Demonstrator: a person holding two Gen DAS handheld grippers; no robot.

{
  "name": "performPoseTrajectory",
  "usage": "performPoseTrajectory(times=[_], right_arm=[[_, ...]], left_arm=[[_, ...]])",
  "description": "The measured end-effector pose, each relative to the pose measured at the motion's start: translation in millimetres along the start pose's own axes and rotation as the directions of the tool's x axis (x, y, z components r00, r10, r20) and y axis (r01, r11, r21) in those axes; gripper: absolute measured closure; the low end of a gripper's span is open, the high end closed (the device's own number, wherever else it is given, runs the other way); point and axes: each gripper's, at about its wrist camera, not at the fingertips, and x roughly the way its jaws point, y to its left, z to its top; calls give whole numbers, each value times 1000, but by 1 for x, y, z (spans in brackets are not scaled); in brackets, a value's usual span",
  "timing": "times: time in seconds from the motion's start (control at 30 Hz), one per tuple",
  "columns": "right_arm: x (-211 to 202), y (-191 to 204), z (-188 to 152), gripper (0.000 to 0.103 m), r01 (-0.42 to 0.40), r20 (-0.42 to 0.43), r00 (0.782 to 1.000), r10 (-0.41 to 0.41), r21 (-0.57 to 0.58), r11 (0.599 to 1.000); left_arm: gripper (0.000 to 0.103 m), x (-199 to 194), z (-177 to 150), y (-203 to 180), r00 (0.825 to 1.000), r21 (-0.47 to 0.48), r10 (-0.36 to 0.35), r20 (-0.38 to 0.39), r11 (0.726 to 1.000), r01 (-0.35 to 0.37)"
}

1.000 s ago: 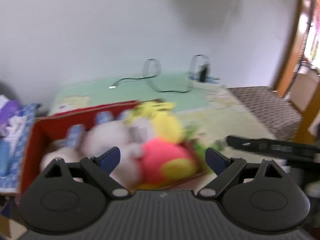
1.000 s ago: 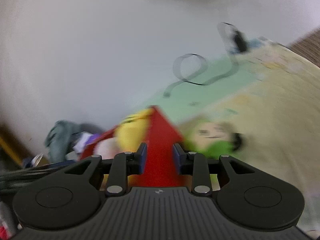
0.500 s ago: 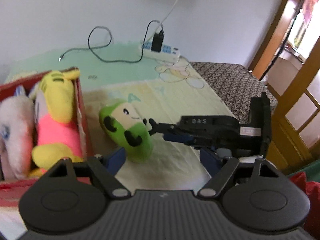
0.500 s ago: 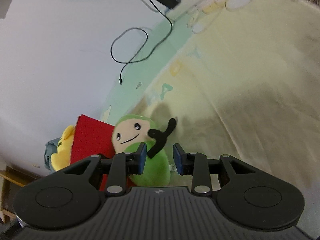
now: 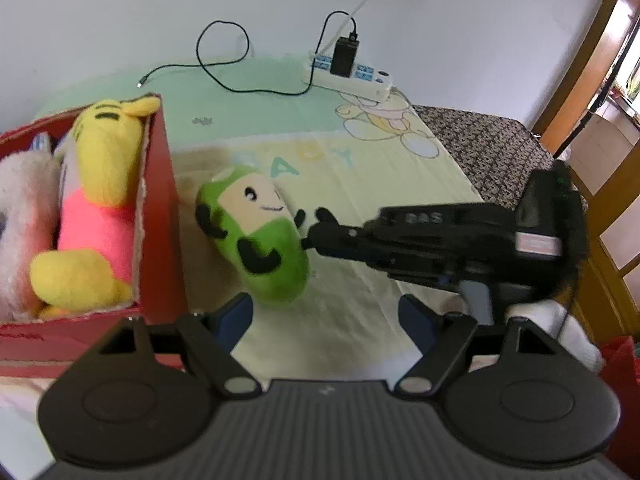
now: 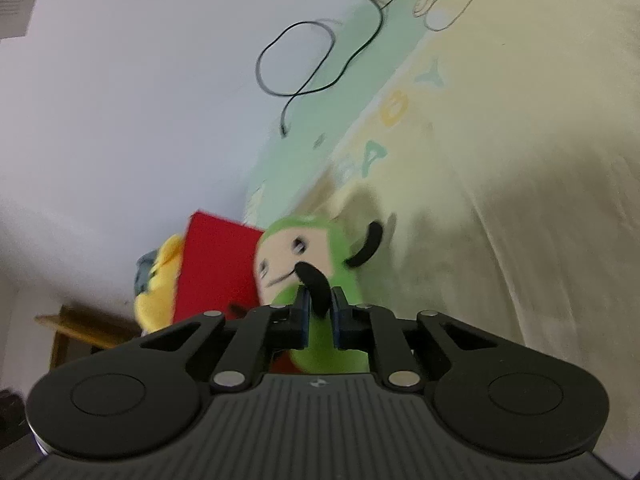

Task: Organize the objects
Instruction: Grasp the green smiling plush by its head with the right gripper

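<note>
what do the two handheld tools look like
Both are matte black plastic: a ribbed body, two round discs, silver pivot screws and blue finger pads. The right tool shows as a long black body with faint lettering, a white label and a grey handle. The left tool looks alike.

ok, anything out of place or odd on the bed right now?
The green plush lies on its side on the sheet, outside the red box where the other plush toys sit. The right gripper is shut on only its thin black arm, not the body.

We're seeing green plush (image 5: 260,248) with black limbs, red box (image 5: 160,216), yellow-pink plush (image 5: 96,200), pastel cartoon-print sheet (image 5: 360,152).
</note>
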Motion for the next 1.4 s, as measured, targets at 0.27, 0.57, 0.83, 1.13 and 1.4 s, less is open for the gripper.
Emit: performPoseTrajectory(times=[0.27, 0.57, 0.83, 1.13, 1.4], right_arm=[[-42, 3, -17, 93, -23, -62, 998, 18, -89, 996], [-78, 1, -30, 69, -17, -107, 994, -1, -161, 987], [-49, -29, -6, 61, 26, -15, 1000, -26, 11, 1000], [-12, -24, -9, 47, -16, -82, 996, 17, 11, 1000], [-30, -31, -17, 51, -30, -137, 990, 40, 71, 997]], left_arm=[[22, -1, -5, -7, 999, 22, -26, -22, 999, 26], [23, 4, -14, -11, 996, 20, -79, -39, 997, 80], [24, 31, -6, -15, 995, 0, -60, -76, 998, 61], [25, 56, -14, -11, 992, 22, 1, -123, 1000, 1], [25, 48, -23, -17, 992, 64, -25, -126, 997, 33]])
